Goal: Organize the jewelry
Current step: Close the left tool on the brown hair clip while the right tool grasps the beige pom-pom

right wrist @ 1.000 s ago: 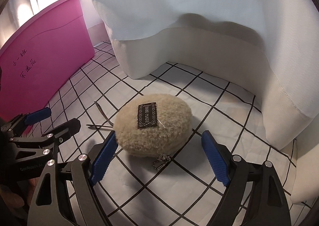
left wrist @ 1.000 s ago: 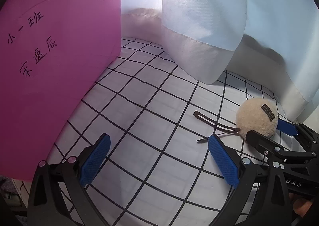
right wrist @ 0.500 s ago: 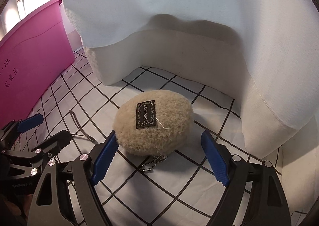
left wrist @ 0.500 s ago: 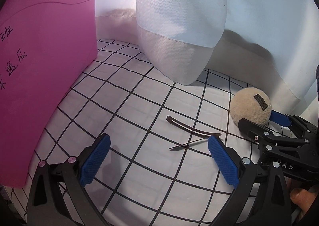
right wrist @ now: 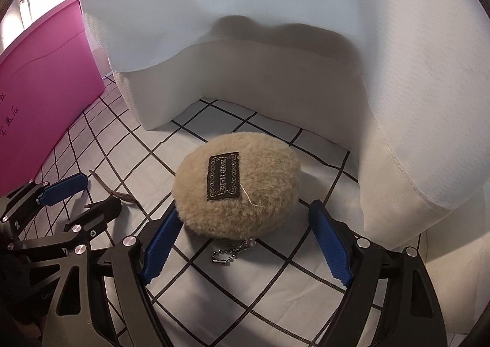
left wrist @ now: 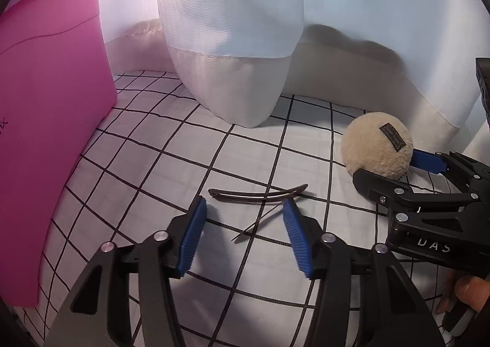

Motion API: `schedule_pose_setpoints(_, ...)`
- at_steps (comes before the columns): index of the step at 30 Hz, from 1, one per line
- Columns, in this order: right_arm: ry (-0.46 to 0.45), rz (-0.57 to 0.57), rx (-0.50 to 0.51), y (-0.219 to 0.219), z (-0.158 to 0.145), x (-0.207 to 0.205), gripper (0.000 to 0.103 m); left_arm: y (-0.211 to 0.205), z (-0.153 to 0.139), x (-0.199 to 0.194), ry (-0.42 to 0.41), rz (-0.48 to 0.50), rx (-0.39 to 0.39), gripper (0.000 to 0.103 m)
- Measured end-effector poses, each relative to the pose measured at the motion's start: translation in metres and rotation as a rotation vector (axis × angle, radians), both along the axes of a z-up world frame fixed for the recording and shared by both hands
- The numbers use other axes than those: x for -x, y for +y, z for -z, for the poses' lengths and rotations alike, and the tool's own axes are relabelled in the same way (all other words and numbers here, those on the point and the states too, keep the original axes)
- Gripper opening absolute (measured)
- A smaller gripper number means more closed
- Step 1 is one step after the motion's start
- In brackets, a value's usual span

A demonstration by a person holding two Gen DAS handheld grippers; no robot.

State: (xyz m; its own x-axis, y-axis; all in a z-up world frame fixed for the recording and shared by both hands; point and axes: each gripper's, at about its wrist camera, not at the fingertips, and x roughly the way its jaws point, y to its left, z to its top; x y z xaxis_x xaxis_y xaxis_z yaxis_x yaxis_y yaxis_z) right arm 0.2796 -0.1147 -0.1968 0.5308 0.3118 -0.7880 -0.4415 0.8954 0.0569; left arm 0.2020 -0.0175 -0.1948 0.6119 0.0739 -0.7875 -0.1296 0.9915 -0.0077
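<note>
A thin dark brown hair clip [left wrist: 258,194] lies on the white grid-patterned cloth [left wrist: 153,181], just beyond my left gripper [left wrist: 243,218], whose blue pads are open but narrowed, with nothing between them. A round beige fuzzy pouch [right wrist: 235,191] with a black label and a small bead chain [right wrist: 231,253] sits between the open fingers of my right gripper [right wrist: 242,240], untouched. The pouch also shows in the left wrist view [left wrist: 378,145], at the right, with the right gripper [left wrist: 398,169] around it. The clip's end shows in the right wrist view [right wrist: 107,188].
A tall pink plastic bin [left wrist: 46,120] with handwritten characters stands at the left. White curtain folds [left wrist: 235,41] hang down to the cloth behind the clip and pouch, and curve around the pouch on the right [right wrist: 413,132].
My left gripper has moved right toward the hair clip and its jaws have narrowed. My right gripper has crept closer around the pouch, still open.
</note>
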Motion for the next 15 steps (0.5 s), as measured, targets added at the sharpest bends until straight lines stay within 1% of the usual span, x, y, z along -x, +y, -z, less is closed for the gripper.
schedule_pose_setpoints(1, -0.001, 0.001, 0.003, 0.001, 0.0, 0.0, 0.08, 0.0, -0.001, 0.001, -0.002, 0.004, 0.0, 0.022)
schedule_pose_setpoints(2, -0.003, 0.002, 0.006, 0.001, 0.0, 0.001, 0.08, 0.0, -0.001, 0.002, -0.003, 0.014, 0.008, 0.016)
schedule_pose_setpoints(3, -0.005, 0.003, 0.009, -0.001, 0.0, 0.004, 0.08, 0.0, -0.001, 0.003, -0.004, 0.023, 0.012, 0.005)
schedule_pose_setpoints(4, -0.006, 0.004, 0.011, -0.001, 0.0, 0.004, 0.08, -0.001, -0.001, 0.004, -0.006, 0.027, 0.007, 0.002)
schedule_pose_setpoints(5, -0.009, 0.006, 0.013, -0.001, 0.0, 0.005, 0.08, -0.002, -0.001, 0.005, -0.009, 0.029, -0.002, 0.002)
schedule_pose_setpoints(7, -0.016, 0.008, 0.005, -0.002, -0.001, 0.007, 0.076, -0.003, -0.001, 0.008, -0.015, 0.031, -0.01, 0.002)
schedule_pose_setpoints(8, -0.019, 0.009, 0.001, -0.002, -0.001, 0.01, 0.071, -0.007, 0.0, 0.004, -0.016, 0.03, -0.01, 0.002)
schedule_pose_setpoints(9, -0.022, 0.01, -0.002, -0.003, -0.002, 0.011, 0.063, -0.006, -0.001, 0.006, -0.021, 0.027, -0.007, 0.002)
schedule_pose_setpoints(12, -0.026, 0.017, -0.025, -0.007, -0.004, 0.013, 0.061, -0.003, -0.005, 0.013, -0.042, 0.024, 0.003, 0.001)
schedule_pose_setpoints(15, -0.021, 0.02, -0.072, -0.014, -0.006, 0.015, 0.059, -0.001, -0.008, 0.026, -0.048, 0.019, 0.009, 0.001)
